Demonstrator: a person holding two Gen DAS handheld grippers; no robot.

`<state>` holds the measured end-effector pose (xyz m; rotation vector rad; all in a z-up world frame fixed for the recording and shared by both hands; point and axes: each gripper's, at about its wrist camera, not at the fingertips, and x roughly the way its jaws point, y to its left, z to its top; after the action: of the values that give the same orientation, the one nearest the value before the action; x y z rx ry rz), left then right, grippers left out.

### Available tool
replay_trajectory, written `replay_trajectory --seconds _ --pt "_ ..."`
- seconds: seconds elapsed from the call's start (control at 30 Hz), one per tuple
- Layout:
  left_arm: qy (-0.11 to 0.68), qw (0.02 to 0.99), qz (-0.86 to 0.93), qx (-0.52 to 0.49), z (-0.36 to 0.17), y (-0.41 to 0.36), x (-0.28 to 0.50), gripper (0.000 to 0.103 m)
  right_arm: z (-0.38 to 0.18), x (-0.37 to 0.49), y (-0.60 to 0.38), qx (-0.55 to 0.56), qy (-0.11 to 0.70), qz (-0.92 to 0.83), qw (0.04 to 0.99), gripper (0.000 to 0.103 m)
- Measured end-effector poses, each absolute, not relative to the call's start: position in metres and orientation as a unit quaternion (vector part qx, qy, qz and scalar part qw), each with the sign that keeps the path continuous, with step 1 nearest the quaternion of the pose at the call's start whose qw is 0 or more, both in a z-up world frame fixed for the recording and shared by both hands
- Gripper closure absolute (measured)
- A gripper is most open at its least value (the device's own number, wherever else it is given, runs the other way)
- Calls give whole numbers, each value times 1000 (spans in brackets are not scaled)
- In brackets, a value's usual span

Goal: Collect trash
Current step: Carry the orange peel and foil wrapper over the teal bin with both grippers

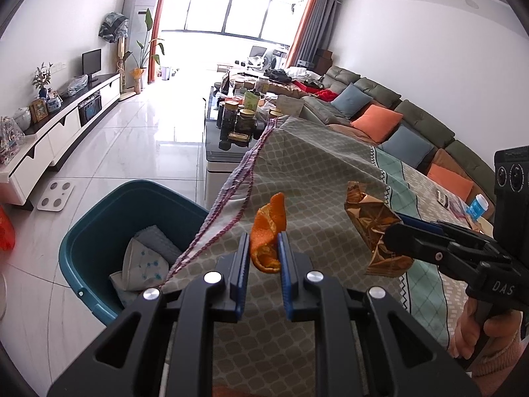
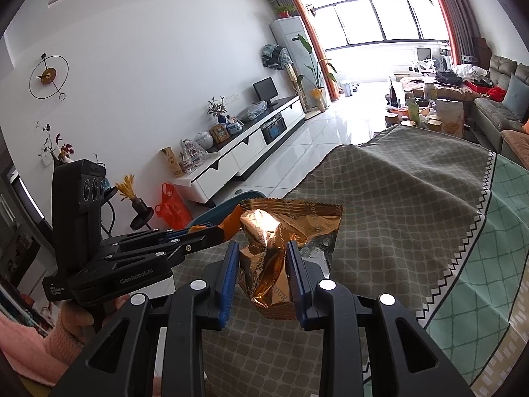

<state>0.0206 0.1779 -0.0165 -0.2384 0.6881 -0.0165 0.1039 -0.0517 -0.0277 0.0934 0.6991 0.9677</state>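
With our left gripper (image 1: 263, 248) we pinch an orange peel (image 1: 267, 231) above the tablecloth (image 1: 330, 172), beside the teal bin (image 1: 99, 231). Our right gripper (image 2: 263, 271) is closed on a crumpled golden wrapper (image 2: 277, 248), held over the same cloth.

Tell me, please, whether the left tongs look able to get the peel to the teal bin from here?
Probably yes. The left tongs grip the orange peel above the cloth's edge, and the open teal bin sits just below to their left. Nothing stands between them; the right tongs, holding the wrapper, are off to the other side.
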Motion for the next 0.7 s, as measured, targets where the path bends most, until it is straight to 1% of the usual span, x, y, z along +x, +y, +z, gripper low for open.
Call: replay_trajectory --seconds 0.7 --pt "334 934 14 -123 -16 197 18 85 -26 103 -31 32 330 473 816 74"
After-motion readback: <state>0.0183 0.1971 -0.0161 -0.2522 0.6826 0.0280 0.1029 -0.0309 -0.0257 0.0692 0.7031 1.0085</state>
